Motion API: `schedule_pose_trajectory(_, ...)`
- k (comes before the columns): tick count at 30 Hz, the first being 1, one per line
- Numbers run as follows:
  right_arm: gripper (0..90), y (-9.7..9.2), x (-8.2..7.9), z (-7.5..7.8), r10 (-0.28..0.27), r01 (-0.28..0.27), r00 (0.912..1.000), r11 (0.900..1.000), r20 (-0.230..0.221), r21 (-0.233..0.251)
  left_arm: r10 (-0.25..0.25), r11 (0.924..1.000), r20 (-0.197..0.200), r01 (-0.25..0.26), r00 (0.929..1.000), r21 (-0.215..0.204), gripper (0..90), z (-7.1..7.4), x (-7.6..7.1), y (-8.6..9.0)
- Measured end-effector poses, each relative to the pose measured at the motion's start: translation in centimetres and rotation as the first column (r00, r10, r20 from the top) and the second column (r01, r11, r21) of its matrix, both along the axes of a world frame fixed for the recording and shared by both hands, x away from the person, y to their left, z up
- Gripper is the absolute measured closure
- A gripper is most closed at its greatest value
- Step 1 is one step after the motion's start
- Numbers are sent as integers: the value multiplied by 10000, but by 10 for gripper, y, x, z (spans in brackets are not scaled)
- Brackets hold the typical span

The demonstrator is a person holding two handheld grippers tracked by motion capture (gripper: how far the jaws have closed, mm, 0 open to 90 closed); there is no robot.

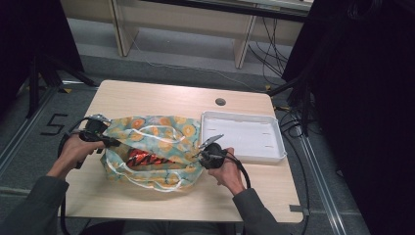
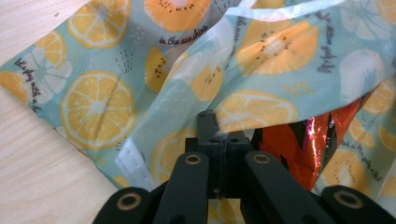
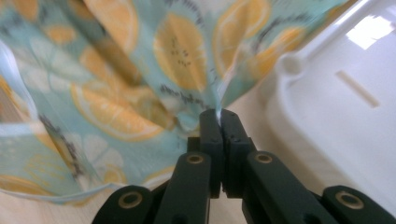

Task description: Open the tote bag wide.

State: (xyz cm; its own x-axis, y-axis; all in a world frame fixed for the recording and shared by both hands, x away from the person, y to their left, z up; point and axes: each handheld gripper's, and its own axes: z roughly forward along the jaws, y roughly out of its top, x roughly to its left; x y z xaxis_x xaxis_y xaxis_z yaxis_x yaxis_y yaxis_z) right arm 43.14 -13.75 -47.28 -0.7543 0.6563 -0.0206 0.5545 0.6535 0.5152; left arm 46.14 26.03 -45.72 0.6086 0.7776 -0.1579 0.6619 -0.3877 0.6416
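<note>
At table centre: fruit-print bag, thin crinkly plastic, lying flat.
Left gripper: I am pinching the bag's left rim, jaws fully closed on the film.
Right gripper: I am clamping the right rim, likely spreading the mouth.
Inside: glossy red foil packet.
Beside: white moulded tray.

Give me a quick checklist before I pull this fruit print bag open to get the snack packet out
1. Left gripper pinching bag edge: ok, jaws closed on the film.
2. Right gripper pinching the opposite edge: ok.
3. Bag mouth open enough: not ok, only a narrow gap.
4. Red-orange packet visible inside: ok.
5. White tray beside the bag, bare: ok.
6. Packet free of the bag's folds: cannot tell.
</note>
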Motion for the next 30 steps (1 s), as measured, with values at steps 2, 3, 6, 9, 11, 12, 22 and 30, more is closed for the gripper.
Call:
schedule_pose_trajectory(2,863,4,1,-4,173,-176,9998,9990,-86,-404,-79,9999,29,78,10000,94,892,0,-1,-1)
schedule_pose_trajectory(3,808,5,1,-3,116,-117,9999,9990,-26,-421,-107,9998,-1,107,9999,178,891,1,-1,-2)
schedule_pose_trajectory(6,679,5,0,18,51,-62,9978,9998,665,168,-159,9997,-63,161,9999,207,891,3,-1,-3)
schedule_pose_trajectory(9,599,11,-8,49,22,-270,9841,9902,1776,1370,-128,9997,-30,128,9999,210,891,4,-1,-4)
schedule_pose_trajectory(11,573,27,-18,64,914,-1329,9700,9752,2251,1767,-156,9998,-76,157,9998,158,891,3,-2,-5)
schedule_pose_trajectory(12,573,27,-18,64,914,-1329,9700,9752,2251,1767,-105,9998,10,105,9999,165,891,3,-2,-5)
schedule_pose_trajectory(22,610,82,1,20,2352,-2488,9513,9675,1993,459,-334,9993,40,334,9994,165,887,10,-6,-9)
schedule_pose_trajectory(30,900,75,36,27,1553,-1842,9353,9809,3179,628,-870,9959,257,864,9959,250,887,16,-14,-10)
